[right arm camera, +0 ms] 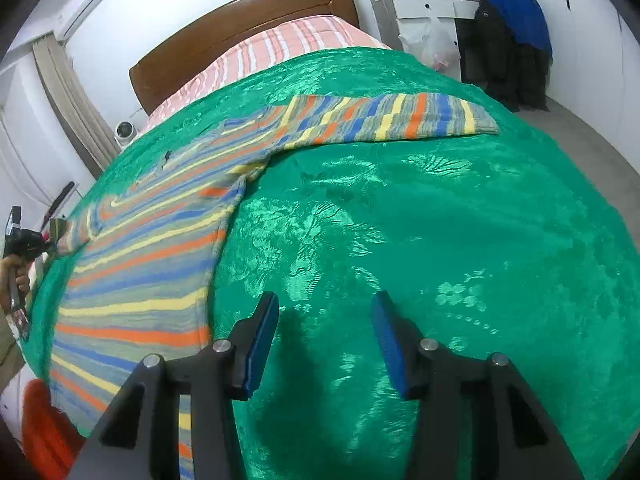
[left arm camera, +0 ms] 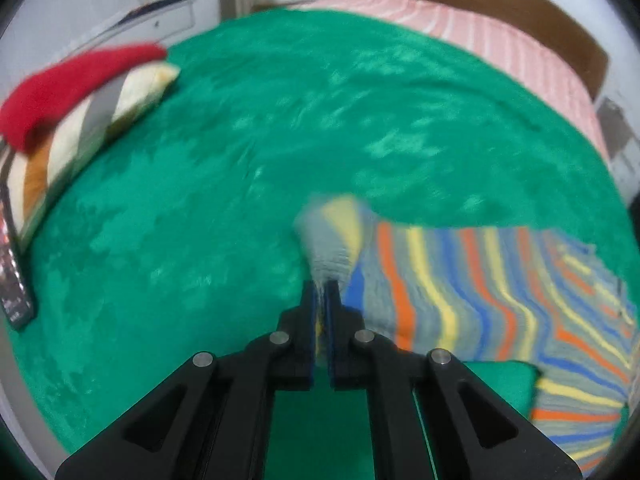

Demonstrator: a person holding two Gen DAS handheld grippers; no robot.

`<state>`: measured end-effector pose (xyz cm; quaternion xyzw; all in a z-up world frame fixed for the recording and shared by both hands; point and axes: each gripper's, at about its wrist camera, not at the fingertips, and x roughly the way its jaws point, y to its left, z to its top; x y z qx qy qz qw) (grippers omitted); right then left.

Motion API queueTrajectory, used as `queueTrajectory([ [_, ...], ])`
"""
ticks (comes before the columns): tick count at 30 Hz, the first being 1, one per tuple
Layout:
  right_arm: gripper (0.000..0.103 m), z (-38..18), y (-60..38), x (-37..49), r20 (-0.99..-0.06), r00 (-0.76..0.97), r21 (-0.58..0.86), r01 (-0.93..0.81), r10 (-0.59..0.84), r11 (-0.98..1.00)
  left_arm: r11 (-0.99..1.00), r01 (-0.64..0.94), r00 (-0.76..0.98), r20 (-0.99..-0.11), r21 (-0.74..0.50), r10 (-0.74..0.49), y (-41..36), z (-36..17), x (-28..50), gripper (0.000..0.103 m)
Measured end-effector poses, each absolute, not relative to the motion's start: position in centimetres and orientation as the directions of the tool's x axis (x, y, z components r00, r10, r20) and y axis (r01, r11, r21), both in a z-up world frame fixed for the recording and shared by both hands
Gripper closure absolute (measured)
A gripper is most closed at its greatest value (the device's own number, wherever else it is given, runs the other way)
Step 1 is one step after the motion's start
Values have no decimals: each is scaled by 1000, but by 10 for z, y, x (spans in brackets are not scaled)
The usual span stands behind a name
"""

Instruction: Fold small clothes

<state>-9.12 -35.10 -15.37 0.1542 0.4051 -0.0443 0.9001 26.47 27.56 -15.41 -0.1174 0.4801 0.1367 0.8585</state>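
A small sweater with orange, yellow, blue and grey stripes point(right arm camera: 152, 248) lies spread on a green bedspread point(right arm camera: 400, 220). One sleeve point(right arm camera: 400, 120) stretches out flat toward the far right. My left gripper point(left arm camera: 323, 292) is shut on the grey cuff of the other sleeve point(left arm camera: 332, 248) and holds it lifted off the spread; the striped body point(left arm camera: 500, 292) trails to its right. That gripper also shows at the far left of the right wrist view point(right arm camera: 56, 236). My right gripper point(right arm camera: 325, 312) is open and empty above bare bedspread, to the right of the sweater's edge.
A red garment point(left arm camera: 72, 84) lies on a striped cushion point(left arm camera: 80, 136) at the left. A pink striped sheet point(right arm camera: 272, 52) and a wooden headboard point(right arm camera: 248, 20) are at the bed's far end. A dark remote point(left arm camera: 12, 272) lies at the left edge.
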Motion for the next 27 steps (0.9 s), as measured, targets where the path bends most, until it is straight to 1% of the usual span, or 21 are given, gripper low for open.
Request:
queueTrajectory([
  [3, 51, -155, -347, -90, -748, 663, 213, 202, 26, 956, 929, -366, 484, -864, -55, 139, 280, -175, 265, 102],
  [5, 51, -159, -347, -88, -755, 655, 205, 207, 20, 957, 914, -399, 489, -860, -73, 144, 288, -179, 256, 103],
  [7, 51, -161, -346, -88, -760, 650, 197, 214, 11, 957, 894, -446, 478, -857, -45, 195, 300, -181, 250, 103],
  [9, 51, -163, -344, -87, -763, 647, 181, 219, -4, 959, 886, -455, 479, -863, -90, 159, 314, -188, 250, 103],
  [11, 49, -163, -342, -86, -762, 648, 174, 221, -11, 960, 905, -412, 499, -857, -106, 127, 312, -185, 247, 103],
  [12, 49, -164, -341, -86, -761, 649, 173, 222, -13, 960, 914, -385, 521, -847, -124, 104, 310, -179, 242, 99],
  [13, 48, -163, -341, -86, -758, 652, 173, 223, -15, 959, 918, -374, 536, -839, -132, 98, 307, -175, 237, 99],
  [14, 47, -163, -341, -86, -757, 654, 175, 222, -13, 959, 923, -357, 558, -825, -141, 89, 304, -167, 228, 92],
  [15, 43, -164, -341, -86, -754, 657, 180, 217, -7, 960, 933, -320, 584, -809, -163, 59, 299, -161, 219, 65],
  [16, 40, -164, -339, -85, -752, 659, 183, 209, 0, 961, 945, -265, 609, -793, -192, 10, 292, -156, 209, 44],
  [17, 34, -164, -338, -85, -750, 661, 183, 202, 4, 962, 955, -213, 626, -779, -206, -28, 284, -152, 200, 8],
  [18, 29, -164, -336, -84, -750, 661, 178, 195, 5, 964, 965, -181, 645, -764, -191, -30, 275, -150, 192, 1],
  [19, 28, -164, -333, -82, -752, 659, 166, 193, -2, 967, 974, -161, 660, -751, -162, -16, 269, -150, 185, 1],
  [21, 25, -165, -330, -82, -753, 658, 157, 196, -11, 968, 989, -126, 636, -771, -84, 16, 260, -161, 191, 1],
  [23, 24, -166, -330, -81, -751, 660, 158, 202, -15, 967, 989, -144, 613, -787, -32, 64, 266, -176, 204, 1],
  [25, 24, -167, -328, -80, -752, 659, 144, 206, -29, 968, 977, -209, 577, -812, -37, 93, 279, -192, 215, 0],
  [27, 21, -167, -326, -79, -753, 657, 125, 204, -41, 971, 968, -248, 597, -794, -47, 114, 289, -201, 219, 0],
])
